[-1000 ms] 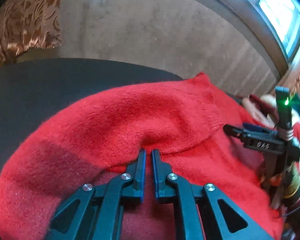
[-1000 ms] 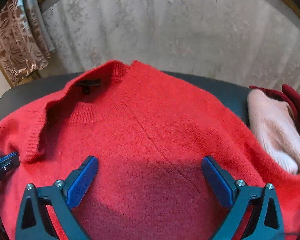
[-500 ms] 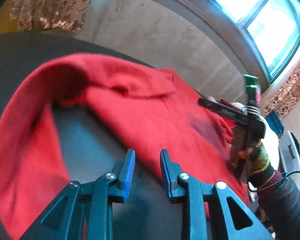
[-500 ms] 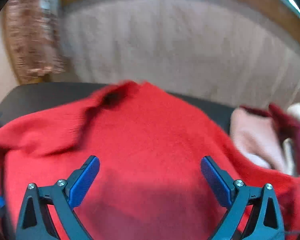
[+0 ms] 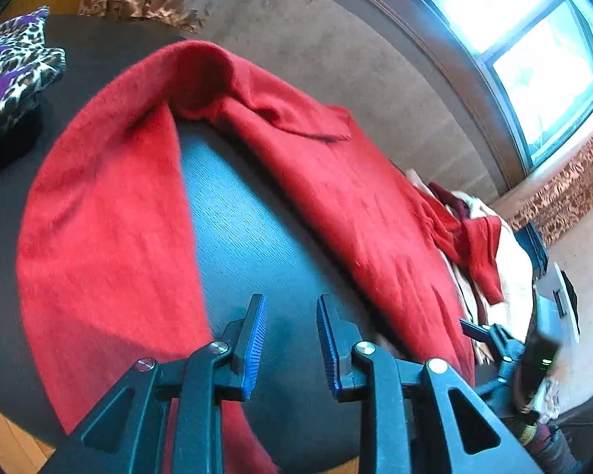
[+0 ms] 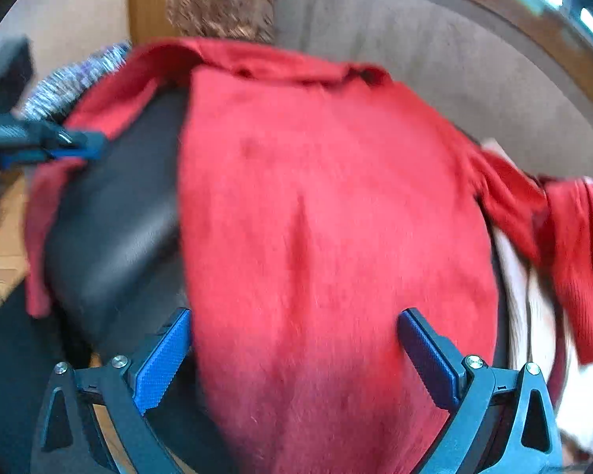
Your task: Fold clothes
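A red knit sweater lies spread on the dark table, its left sleeve stretched out toward the front. My left gripper is open and empty, above bare table between sleeve and body. In the right wrist view the sweater's body fills the middle, with the right sleeve draped over the pile at right. My right gripper is wide open and empty, over the lower body of the sweater. It also shows in the left wrist view.
A leopard-print purple garment lies at the table's far left. A pile of pink, white and dark red clothes sits at the right end. A grey wall and window stand behind. Wooden floor shows to the left.
My left gripper let go of the sweater, opened and pulled back and left; the sleeve now lies stretched out. My right gripper drew back toward the hem, staying open.
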